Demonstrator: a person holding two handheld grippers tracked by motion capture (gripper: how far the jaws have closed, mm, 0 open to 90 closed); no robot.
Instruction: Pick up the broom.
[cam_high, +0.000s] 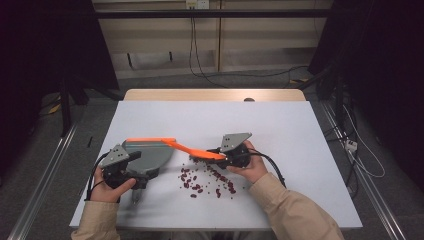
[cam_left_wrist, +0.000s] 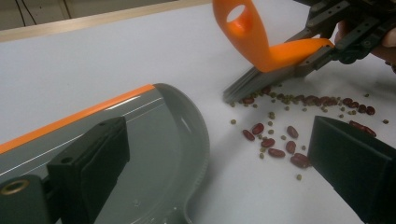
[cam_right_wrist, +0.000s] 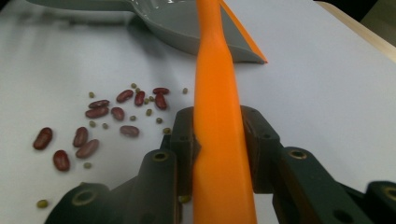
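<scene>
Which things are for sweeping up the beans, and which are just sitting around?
For the sweeping:
- orange brush, pinched in the right gripper
- grey dustpan, with the left gripper at its handle
- red beans and little green beans scattered on the table

Just sitting around:
- cables on the floor behind the table
- white plug on the floor at the right
</scene>
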